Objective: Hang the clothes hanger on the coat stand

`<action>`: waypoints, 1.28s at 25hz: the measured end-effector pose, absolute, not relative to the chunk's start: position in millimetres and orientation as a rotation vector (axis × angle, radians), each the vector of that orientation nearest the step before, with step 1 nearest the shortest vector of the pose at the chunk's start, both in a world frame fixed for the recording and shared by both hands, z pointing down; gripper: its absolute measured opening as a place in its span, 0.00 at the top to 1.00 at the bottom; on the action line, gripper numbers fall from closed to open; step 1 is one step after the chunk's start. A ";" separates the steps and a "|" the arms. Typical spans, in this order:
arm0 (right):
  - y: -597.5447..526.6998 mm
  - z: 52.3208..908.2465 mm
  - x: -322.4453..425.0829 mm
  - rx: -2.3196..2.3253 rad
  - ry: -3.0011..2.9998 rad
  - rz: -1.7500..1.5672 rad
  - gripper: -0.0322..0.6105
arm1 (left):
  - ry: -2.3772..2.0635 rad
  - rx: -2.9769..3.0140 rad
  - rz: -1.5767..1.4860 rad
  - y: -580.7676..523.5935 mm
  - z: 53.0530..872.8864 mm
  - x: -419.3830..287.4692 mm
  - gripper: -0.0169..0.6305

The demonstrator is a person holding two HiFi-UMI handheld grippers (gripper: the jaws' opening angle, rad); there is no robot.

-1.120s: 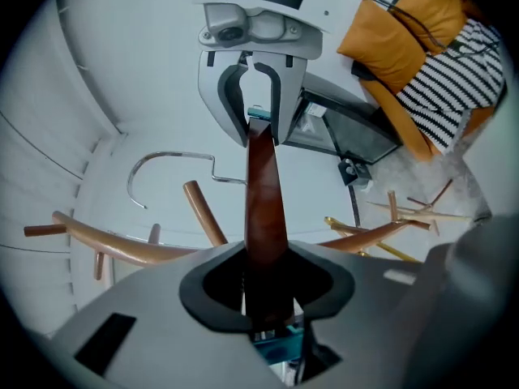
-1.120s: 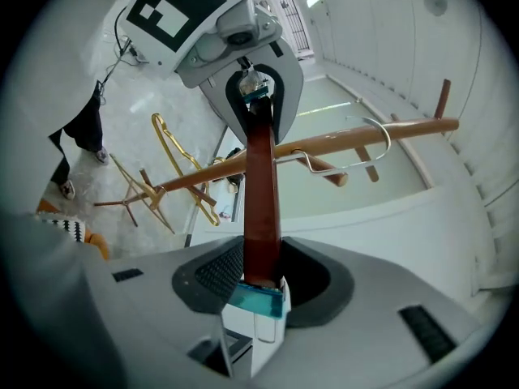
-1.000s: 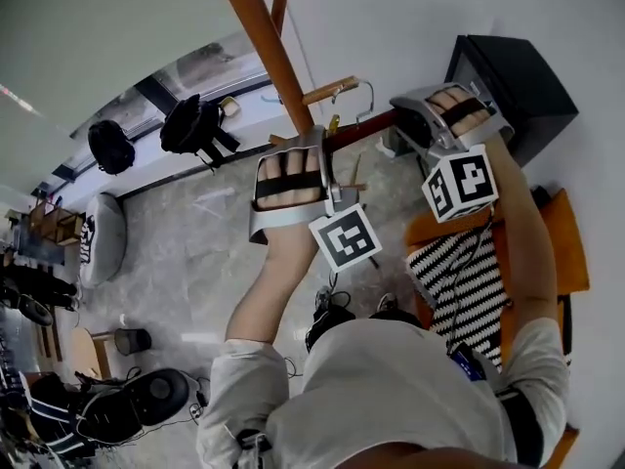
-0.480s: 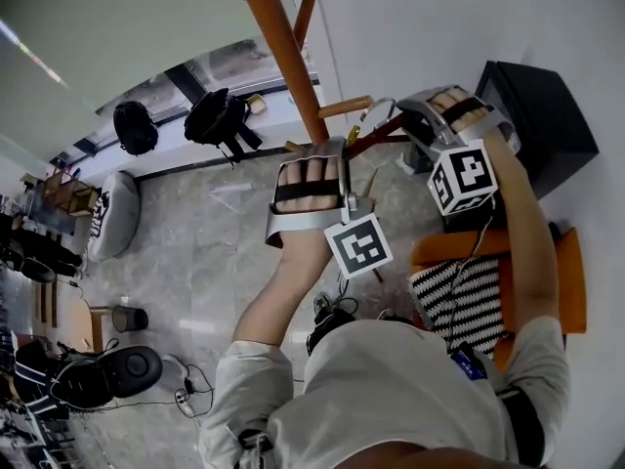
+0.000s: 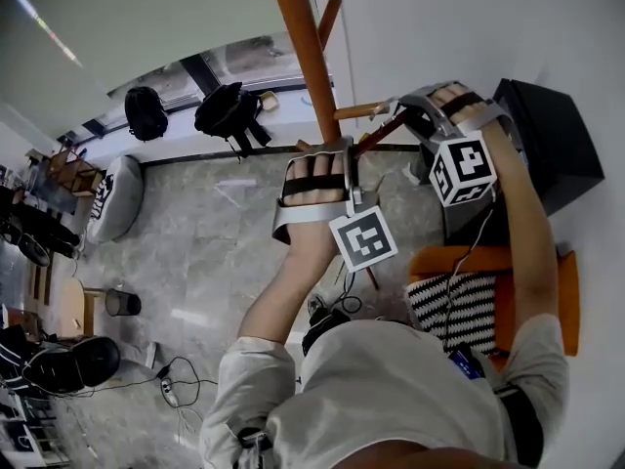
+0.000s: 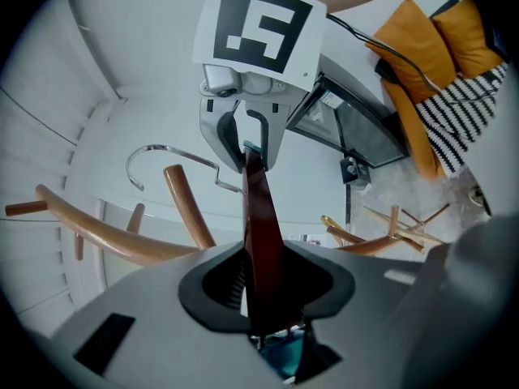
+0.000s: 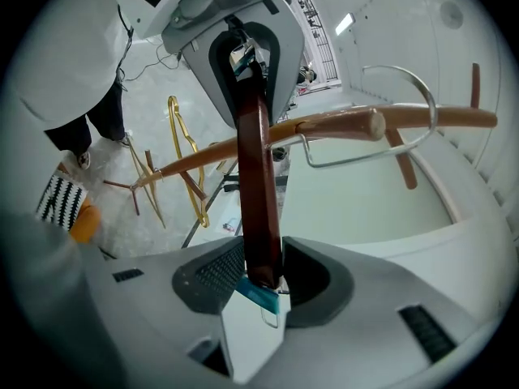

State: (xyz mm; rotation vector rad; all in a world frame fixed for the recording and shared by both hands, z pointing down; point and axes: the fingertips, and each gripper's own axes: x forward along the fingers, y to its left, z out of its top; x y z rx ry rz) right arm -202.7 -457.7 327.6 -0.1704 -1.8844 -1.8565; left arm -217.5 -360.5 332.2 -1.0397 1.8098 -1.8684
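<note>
A dark red-brown wooden hanger (image 5: pixel 383 131) with a wire hook (image 7: pixel 409 108) is held level between both grippers. My left gripper (image 5: pixel 342 152) is shut on one end of its bar (image 6: pixel 259 233); my right gripper (image 5: pixel 418 117) is shut on the other end (image 7: pixel 258 193). The orange-brown coat stand (image 5: pixel 305 52) rises just behind my hands. One short peg (image 5: pixel 357 112) points toward the hook. In the right gripper view the hook's loop frames that peg's tip (image 7: pixel 369 125); contact cannot be told. In the left gripper view the hook (image 6: pixel 162 156) hangs beside a peg (image 6: pixel 186 209).
A black cabinet (image 5: pixel 547 145) stands at the right against the white wall. Below it sits an orange seat (image 5: pixel 532 291) with striped cloth (image 5: pixel 459 306). Two black bags (image 5: pixel 229 115) and a white beanbag (image 5: pixel 112 208) lie along the far floor. A gold hanger (image 7: pixel 182 152) hangs on a low rack.
Both hands have carried the hanger a little toward the stand, the right one more. The hook now sits closer to the short peg's tip. Both grips are unchanged.
</note>
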 end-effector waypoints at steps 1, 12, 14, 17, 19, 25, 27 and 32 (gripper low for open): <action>-457.4 328.3 -204.8 -0.177 -1.883 -1.860 0.74 | 1.817 -1.042 -1.868 -360.2 332.9 -218.1 0.78; -445.5 333.6 -234.6 -0.233 -1.868 -1.895 0.74 | 1.925 -1.133 -1.831 -351.7 346.8 -230.5 0.78; -444.5 336.3 -238.4 -0.240 -1.868 -1.896 0.74 | 1.928 -1.128 -1.831 -351.2 348.5 -232.4 0.78; -441.8 340.9 -242.2 -0.248 -1.871 -1.888 0.74 | 1.931 -1.139 -1.832 -348.8 352.5 -234.7 0.78; -439.1 343.6 -245.0 -0.254 -1.867 -1.887 0.74 | 1.927 -1.113 -1.844 -345.3 351.9 -238.8 0.78; -437.4 350.9 -251.4 -0.263 -1.855 -1.882 0.74 | 1.942 -1.145 -1.830 -344.9 362.1 -241.8 0.78; -436.9 354.7 -253.4 -0.265 -1.852 -1.882 0.74 | 1.910 -1.063 -1.867 -341.6 358.4 -248.3 0.78; -437.8 360.4 -256.3 -0.272 -1.861 -1.867 0.75 | 1.859 -0.933 -1.917 -338.2 351.2 -257.6 0.78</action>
